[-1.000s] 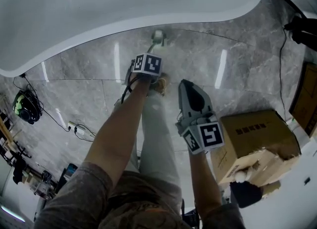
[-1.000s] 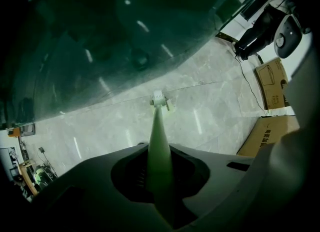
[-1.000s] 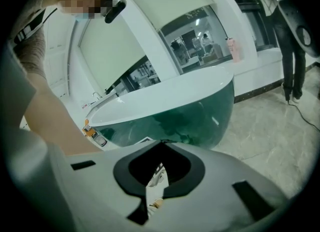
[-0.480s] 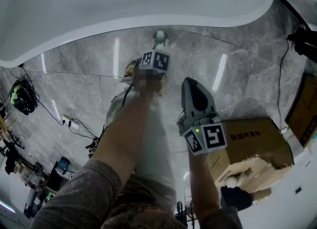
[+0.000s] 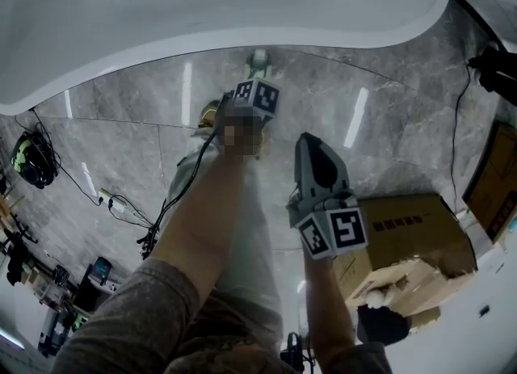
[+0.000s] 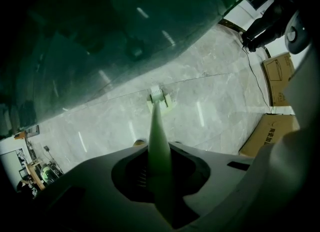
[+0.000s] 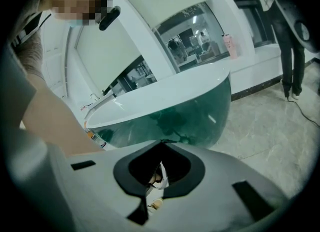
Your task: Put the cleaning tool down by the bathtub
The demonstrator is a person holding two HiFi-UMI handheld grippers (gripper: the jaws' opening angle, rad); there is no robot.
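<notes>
A cleaning tool with a long pale green handle (image 6: pixel 159 126) runs from my left gripper (image 6: pixel 160 148) down to its small head (image 6: pixel 160 98) on the marble floor, close under the bathtub (image 6: pixel 100 35). The left jaws are shut on the handle. In the head view the tool's head (image 5: pixel 258 60) lies just before the white tub rim (image 5: pixel 161 33), beyond the left gripper (image 5: pixel 252 104). My right gripper (image 5: pixel 317 158) hangs to the right above the floor, jaws together and holding nothing. Its own view faces the tub's side (image 7: pixel 200 110).
An open cardboard box (image 5: pixel 412 231) stands on the floor at the right. Cables (image 5: pixel 121 203) and a dark headset-like item (image 5: pixel 28 158) lie at the left. Black equipment (image 5: pixel 494 61) sits at the right edge. The person's legs (image 5: pixel 242 227) are below the grippers.
The left gripper with the handle has shifted slightly to the right and toward the tub. The tool's head stays on the floor by the tub. The right gripper has barely moved.
</notes>
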